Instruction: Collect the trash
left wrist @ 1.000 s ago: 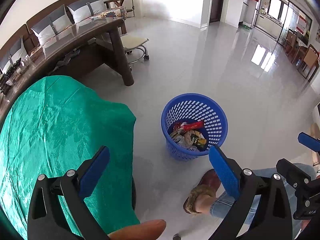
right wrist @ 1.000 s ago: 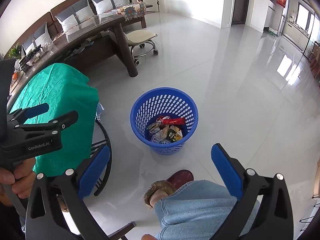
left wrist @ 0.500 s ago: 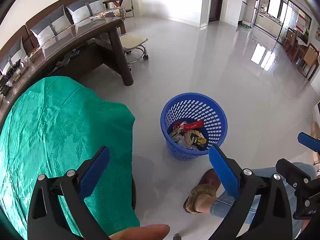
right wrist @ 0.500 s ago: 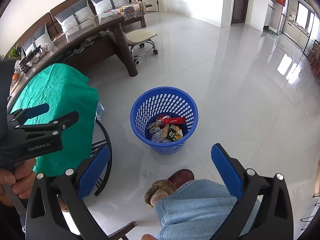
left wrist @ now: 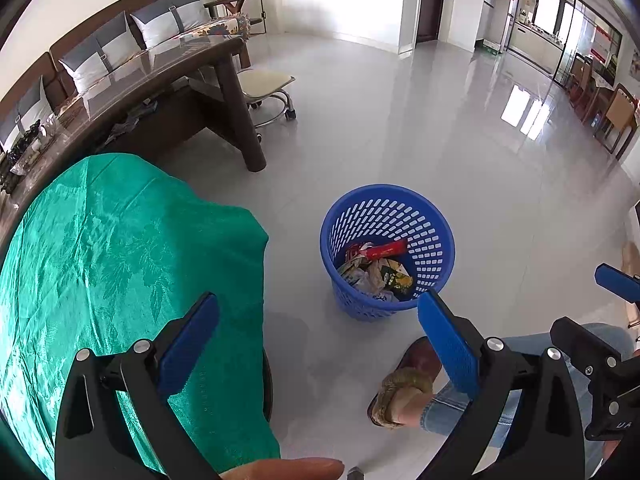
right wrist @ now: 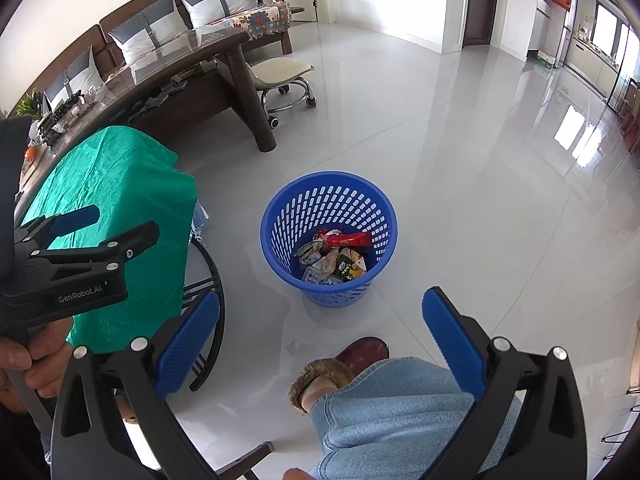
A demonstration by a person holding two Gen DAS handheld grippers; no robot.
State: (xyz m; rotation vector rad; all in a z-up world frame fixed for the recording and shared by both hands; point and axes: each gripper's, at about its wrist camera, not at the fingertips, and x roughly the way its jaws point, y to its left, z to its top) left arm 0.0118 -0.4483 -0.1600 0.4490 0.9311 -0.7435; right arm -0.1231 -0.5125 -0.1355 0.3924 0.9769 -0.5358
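A blue perforated waste basket (left wrist: pixel 387 216) (right wrist: pixel 329 196) stands on the pale tiled floor, holding several crumpled wrappers (left wrist: pixel 376 268) (right wrist: pixel 332 256), one of them red. My left gripper (left wrist: pixel 318 316) hangs open and empty above the floor between the green-covered table and the basket. My right gripper (right wrist: pixel 320 318) is also open and empty, held over the floor just short of the basket. The left gripper's body (right wrist: pixel 80 256) shows at the left of the right wrist view, and the right gripper's finger (left wrist: pixel 616 282) at the right edge of the left wrist view.
A round table under a green cloth (left wrist: pixel 120 248) (right wrist: pixel 116 184) stands left of the basket. The person's slippered foot (left wrist: pixel 404 384) (right wrist: pixel 340 368) and jeans leg (right wrist: pixel 396 408) are near the basket. A dark wooden desk (left wrist: pixel 168 92), a stool (left wrist: pixel 266 88) and a sofa sit behind.
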